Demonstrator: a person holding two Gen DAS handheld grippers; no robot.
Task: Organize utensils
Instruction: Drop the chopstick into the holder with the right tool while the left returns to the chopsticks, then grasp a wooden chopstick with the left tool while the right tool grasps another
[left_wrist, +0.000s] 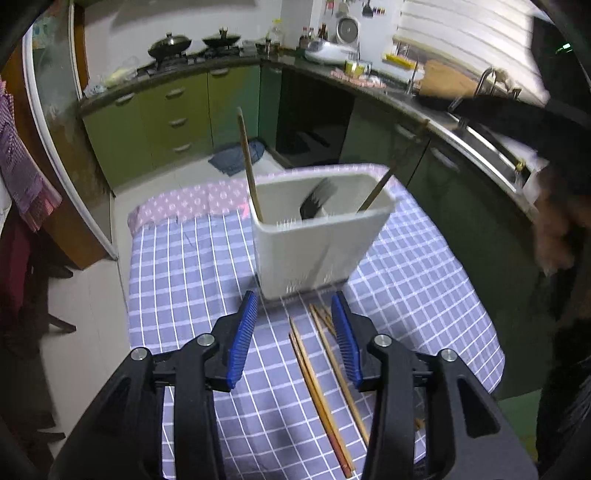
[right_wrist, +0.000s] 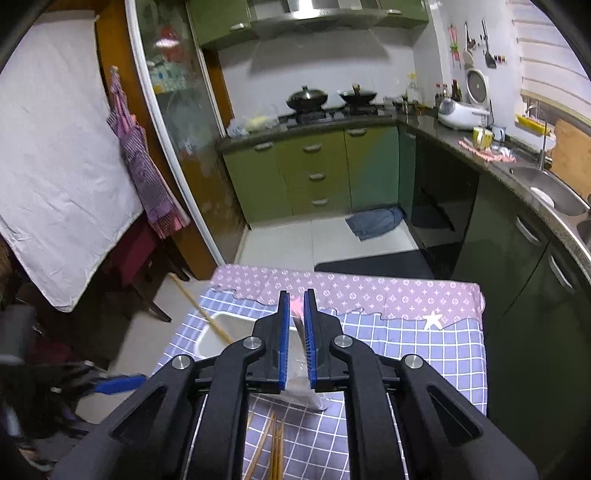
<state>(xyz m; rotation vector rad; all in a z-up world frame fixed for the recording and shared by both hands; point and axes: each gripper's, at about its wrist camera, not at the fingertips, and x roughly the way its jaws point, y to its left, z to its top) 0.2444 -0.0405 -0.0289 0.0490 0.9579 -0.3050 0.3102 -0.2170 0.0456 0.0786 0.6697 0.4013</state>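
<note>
Green kitchen cabinets ring your small table with its checked cloth, and the white holder stands near the middle of it. Your left claw hangs just in front of the holder, jaws partly open and gripping nothing. Loose chopsticks lie on the cloth in front of the holder, under that claw's right finger. Your right claw sits over the holder's far-right side, jaws nearly shut; whether they pinch the dark utensil inside, you cannot tell from here. One chopstick leans out of the holder's left corner. Close the left claw now and you may catch only one stick, or nudge the light holder over.
</note>
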